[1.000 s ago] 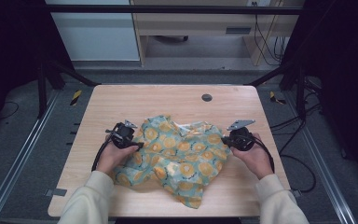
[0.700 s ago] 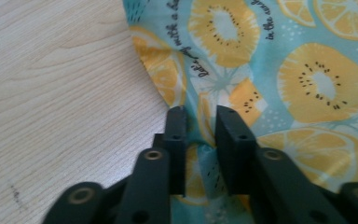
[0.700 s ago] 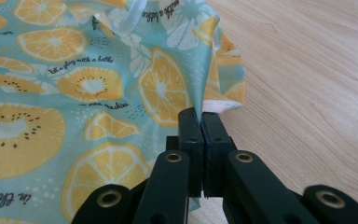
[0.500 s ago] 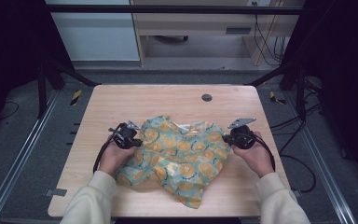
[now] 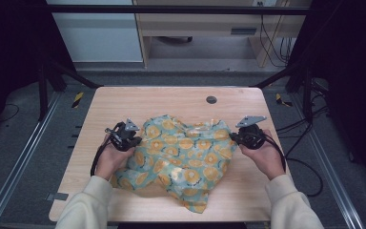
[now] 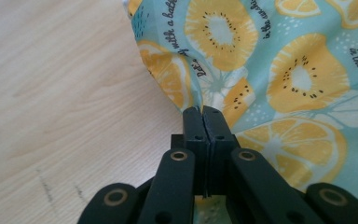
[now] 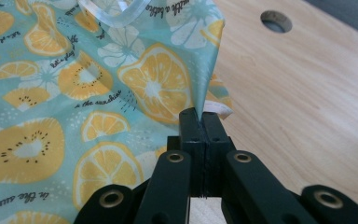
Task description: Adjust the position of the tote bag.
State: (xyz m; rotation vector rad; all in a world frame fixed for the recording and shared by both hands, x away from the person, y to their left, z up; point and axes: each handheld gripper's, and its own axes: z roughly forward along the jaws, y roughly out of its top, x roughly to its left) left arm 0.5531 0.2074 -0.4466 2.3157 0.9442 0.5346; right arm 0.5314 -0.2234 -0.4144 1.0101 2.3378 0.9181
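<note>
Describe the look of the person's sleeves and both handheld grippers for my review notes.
Both sleeves are cream, long and loose. The left gripper and right gripper are black, each topped by a grey three-cornered plate and trailing a black cable. Their flat black fingers hang on linkage bars with brass-coloured pivots.

Teal cloth (image 5: 186, 157), yellow-orange citrus slices, black script; pale wood table (image 5: 171, 100).

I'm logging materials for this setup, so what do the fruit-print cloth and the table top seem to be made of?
The fruit-print cloth looks like thin woven fabric, possibly cotton or a synthetic: matte, it creases and drapes softly where each hand-held gripper pinches an edge. The table top looks like pale wood or wood-look laminate: grain lines show under a smooth, low-sheen finish; which one is unclear.
</note>
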